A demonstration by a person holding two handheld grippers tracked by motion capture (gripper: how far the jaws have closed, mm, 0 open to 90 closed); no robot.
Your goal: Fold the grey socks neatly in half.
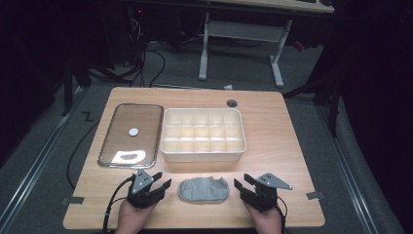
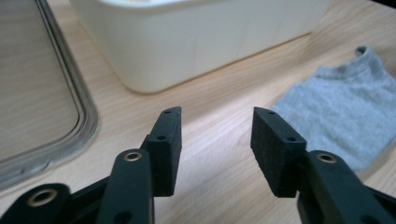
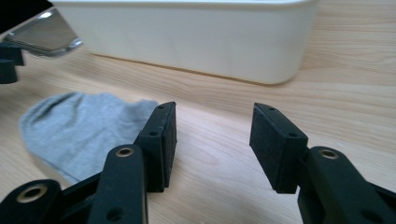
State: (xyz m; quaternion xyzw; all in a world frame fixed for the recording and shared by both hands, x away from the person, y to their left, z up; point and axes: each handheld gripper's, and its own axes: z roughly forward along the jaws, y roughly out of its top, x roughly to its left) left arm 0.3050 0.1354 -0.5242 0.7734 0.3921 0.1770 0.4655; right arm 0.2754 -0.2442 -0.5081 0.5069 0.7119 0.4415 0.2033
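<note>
1. The grey sock (image 1: 203, 190) lies flat on the wooden table (image 1: 282, 146), near its front edge, between the two grippers and touching neither.
2. The left gripper (image 1: 162, 181) sits just left of the sock. Its jaws stand wide apart with only bare table between them; nothing is held.
3. The right gripper (image 1: 242, 182) sits just right of the sock. Its jaws are likewise spread wide and hold nothing.
4. In the right gripper view the sock (image 3: 79, 126) lies left of the jaws; in the left gripper view it (image 2: 345, 107) lies to their right.
5. Behind the sock stands a cream divided box (image 1: 202, 154).
6. Left of the box, just beside it, lies a clear lid (image 1: 130, 134).
</note>
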